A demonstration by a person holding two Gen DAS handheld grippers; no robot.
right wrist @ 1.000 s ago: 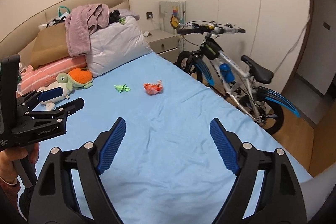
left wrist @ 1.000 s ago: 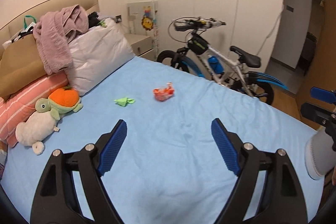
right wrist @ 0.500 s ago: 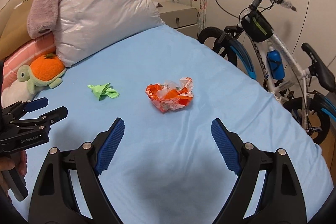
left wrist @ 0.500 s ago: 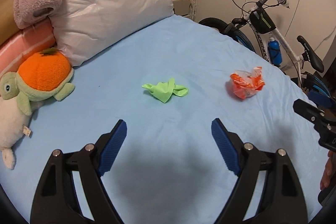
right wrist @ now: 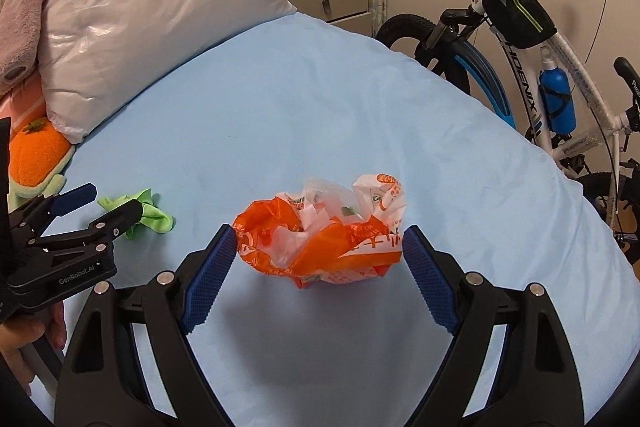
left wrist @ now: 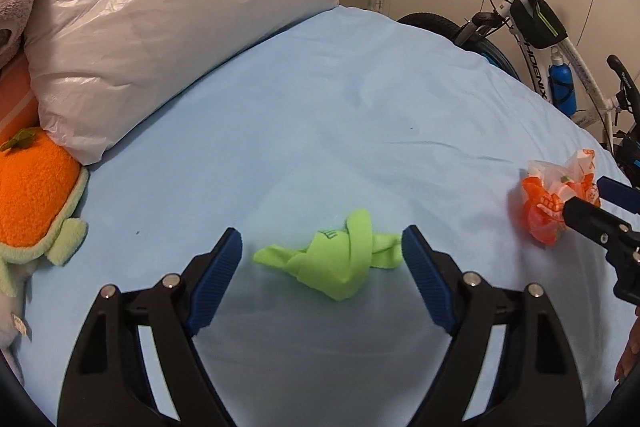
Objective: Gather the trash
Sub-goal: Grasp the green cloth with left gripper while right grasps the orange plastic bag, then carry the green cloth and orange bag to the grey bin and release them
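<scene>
Left wrist view: green wrapper [left wrist: 336,263], judged light and soft, lies on the blue sheet [left wrist: 320,107] between the closing, not yet touching left gripper [left wrist: 322,259] jaws; crumpled orange bag [right wrist: 324,231], best pinched mid-bulk, is bracketed ungripped by the wide-open right gripper [right wrist: 318,259].

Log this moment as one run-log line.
left gripper: closing around green scrap | right gripper: open, straddling orange wrapper | both on bed

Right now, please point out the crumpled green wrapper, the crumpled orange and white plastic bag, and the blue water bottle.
Green wrapper [left wrist: 340,259], left wrist view, folded middle.
Orange bag [right wrist: 320,239], right wrist view, crumpled centre.
Blue bottle [right wrist: 557,99], right wrist view, body.
</scene>
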